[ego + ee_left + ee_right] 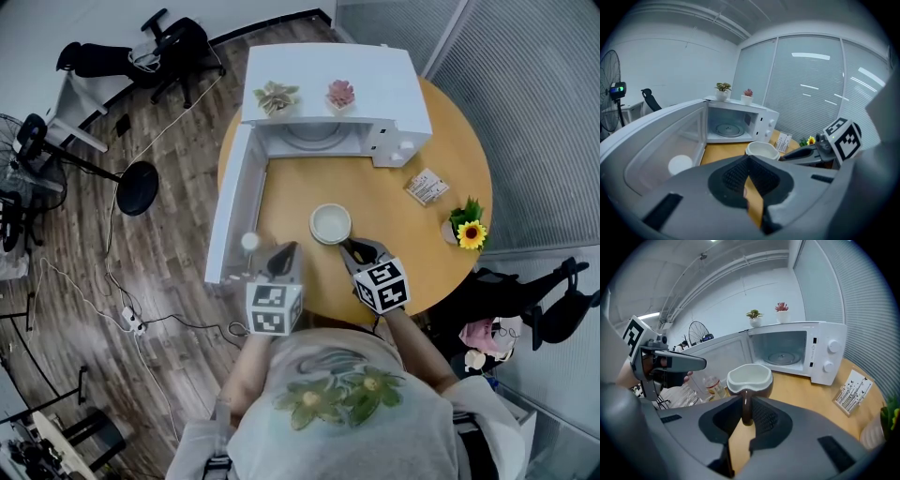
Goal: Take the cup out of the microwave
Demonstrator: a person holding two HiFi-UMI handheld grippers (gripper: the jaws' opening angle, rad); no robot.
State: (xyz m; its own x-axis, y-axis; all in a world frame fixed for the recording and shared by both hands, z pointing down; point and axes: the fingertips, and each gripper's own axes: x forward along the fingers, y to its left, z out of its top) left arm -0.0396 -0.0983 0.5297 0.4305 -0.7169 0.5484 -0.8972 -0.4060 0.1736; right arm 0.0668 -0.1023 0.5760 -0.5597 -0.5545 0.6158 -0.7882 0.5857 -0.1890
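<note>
On the round wooden table [412,244], in front of the microwave [375,84] and outside its cavity, is the cup [330,223]. The head view shows it from above as a white-lined bowl between the open door [234,206] and the right gripper [352,248], but it hides the grip. The right gripper view fills that in: the cup [750,376] is brown outside, and its handle runs down between the two jaws, which are clamped on it. No view shows whether its base touches the wood.

The left gripper [284,253] hovers beside the door. Its own view shows the jaws closed tip to tip with nothing between them, the left gripper [750,161] aimed past the cup [761,149] at the glass turntable [727,129]. Only the head view shows the sunflower pot [469,230] and the card [427,187] on the table's right side.
</note>
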